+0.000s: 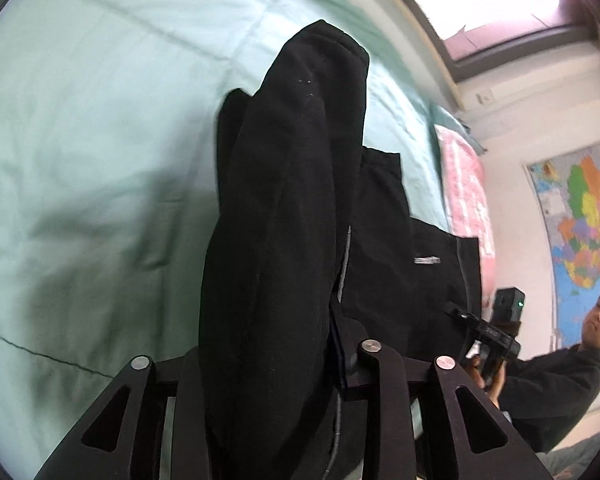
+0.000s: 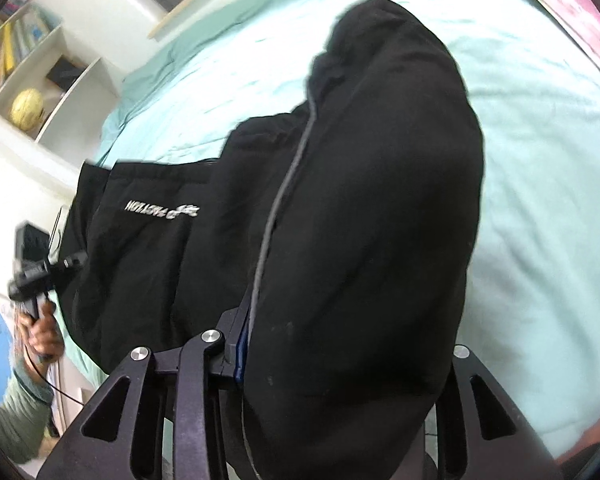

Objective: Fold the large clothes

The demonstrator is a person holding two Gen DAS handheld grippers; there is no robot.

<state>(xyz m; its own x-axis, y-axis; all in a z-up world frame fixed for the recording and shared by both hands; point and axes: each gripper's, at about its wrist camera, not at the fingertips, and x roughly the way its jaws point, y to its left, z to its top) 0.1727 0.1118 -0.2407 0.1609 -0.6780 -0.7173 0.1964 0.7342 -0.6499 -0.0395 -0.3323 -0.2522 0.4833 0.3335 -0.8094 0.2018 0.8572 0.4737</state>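
Observation:
A large black garment (image 1: 276,240) with a grey seam and a small white logo hangs over a pale green bed (image 1: 80,140). My left gripper (image 1: 272,368) is shut on a thick fold of it, and the cloth drapes forward over the fingers and hides them. In the right wrist view the same black garment (image 2: 364,220) shows white lettering on its flat part. My right gripper (image 2: 332,352) is shut on another bunched edge, lifted above the bed (image 2: 540,200). Each gripper shows in the other's view, the right (image 1: 496,332) and the left (image 2: 32,272).
A pink cloth (image 1: 464,184) lies at the bed's far side. A coloured map (image 1: 580,232) hangs on the wall, and a person (image 1: 560,364) sits below it. White shelves (image 2: 40,80) with books and a yellow ball stand beside the bed.

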